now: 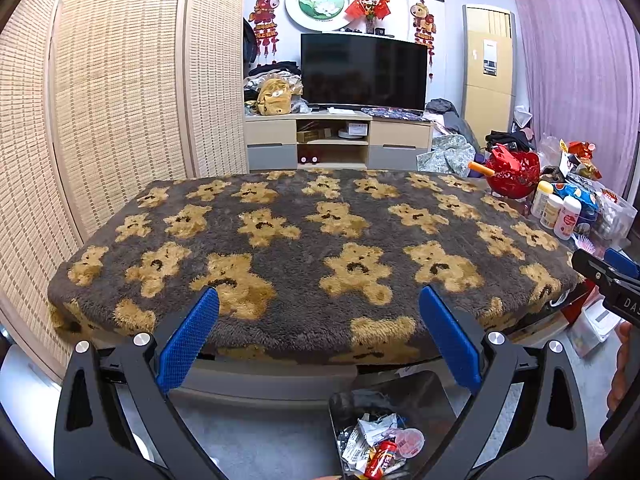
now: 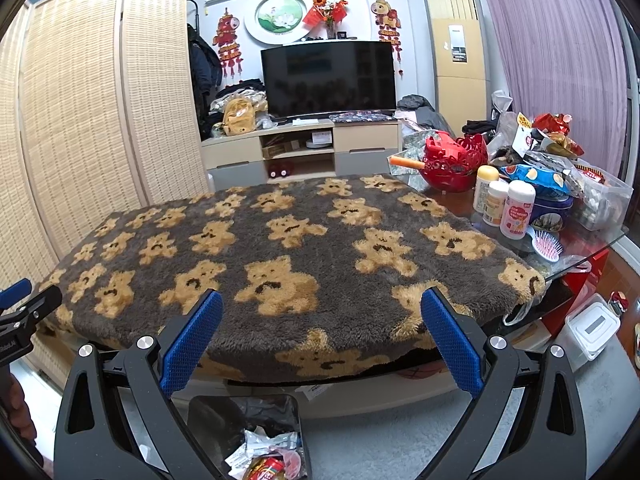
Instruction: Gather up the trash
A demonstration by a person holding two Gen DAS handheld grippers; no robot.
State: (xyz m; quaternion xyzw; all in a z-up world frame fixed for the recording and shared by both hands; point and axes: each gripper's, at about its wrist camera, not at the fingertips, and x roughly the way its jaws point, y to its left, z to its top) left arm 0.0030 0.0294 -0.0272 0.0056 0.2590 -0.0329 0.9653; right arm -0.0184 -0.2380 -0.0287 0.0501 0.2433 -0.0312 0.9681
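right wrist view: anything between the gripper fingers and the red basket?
Mostly the bear blanket. The right gripper is open and empty; the red basket sits past the blanket's far right corner. No loose trash shows on that stretch.

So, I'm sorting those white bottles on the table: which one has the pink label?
The pink-labelled bottle, nearest the hairbrush; the other two bottles carry yellow labels.

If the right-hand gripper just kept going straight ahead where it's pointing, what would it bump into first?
Most likely the teddy-bear blanket on the table. The right gripper is open and empty, aimed at the blanket's near edge. Nothing lies between them, though the exact height is hard to judge through the fisheye.
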